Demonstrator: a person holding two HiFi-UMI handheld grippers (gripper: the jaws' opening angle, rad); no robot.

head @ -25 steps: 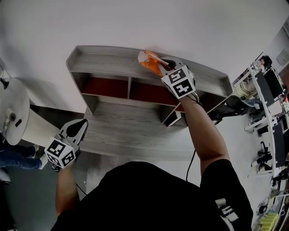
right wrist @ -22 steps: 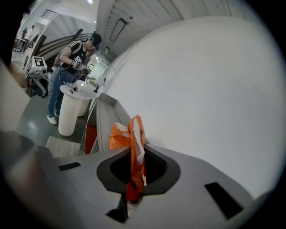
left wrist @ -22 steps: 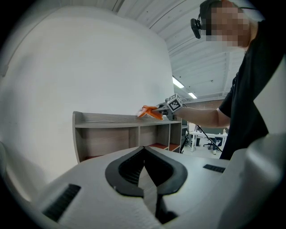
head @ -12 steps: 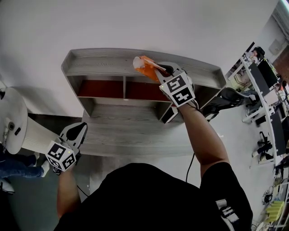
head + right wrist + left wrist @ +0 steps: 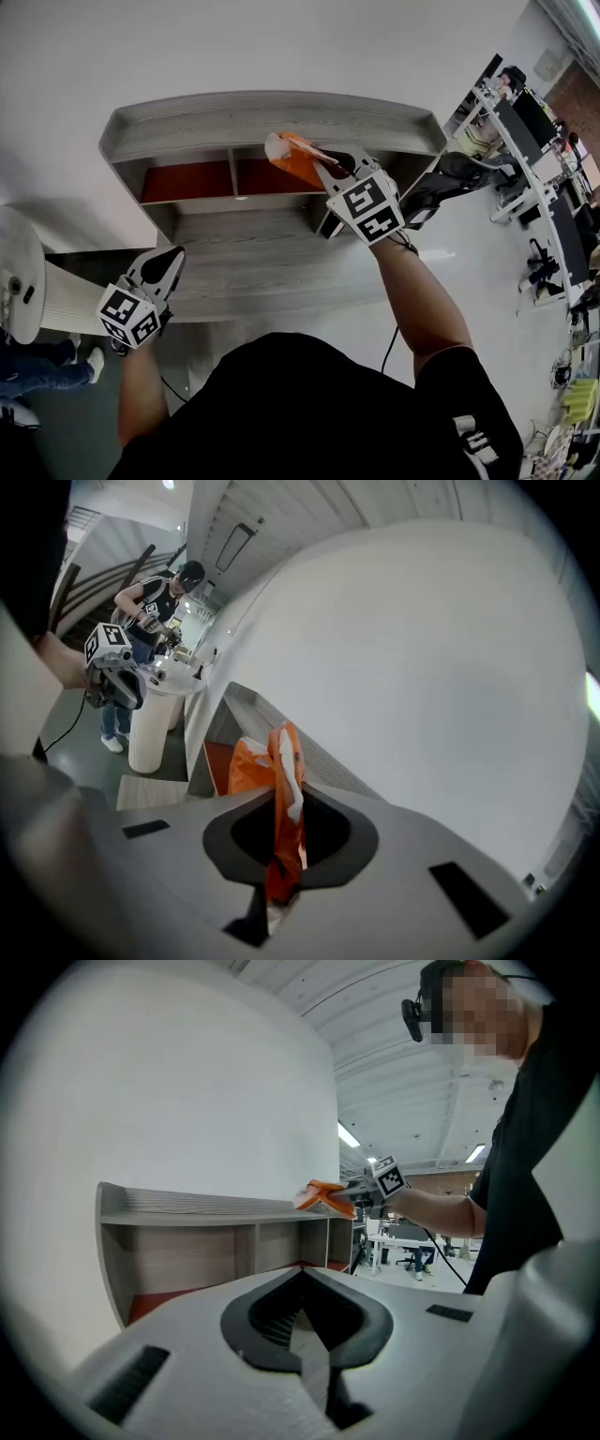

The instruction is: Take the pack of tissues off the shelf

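The right gripper (image 5: pixel 317 161) is clenched on the orange wrapper of the pack of tissues (image 5: pixel 291 156), held just above the shelf's (image 5: pixel 187 131) top board at its front edge. This looks like the lift-off step. The next move calls for drawing the pack clear of the shelf. The left gripper (image 5: pixel 169 259), closed on nothing, waits before the shelf's left side.

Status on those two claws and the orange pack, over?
Right gripper shut on tissue pack, at the shelf top's front edge. Left gripper shut, empty, held low. Nothing blocking the way.

Dim, even indoor light; fisheye warping, dark vignette at edges
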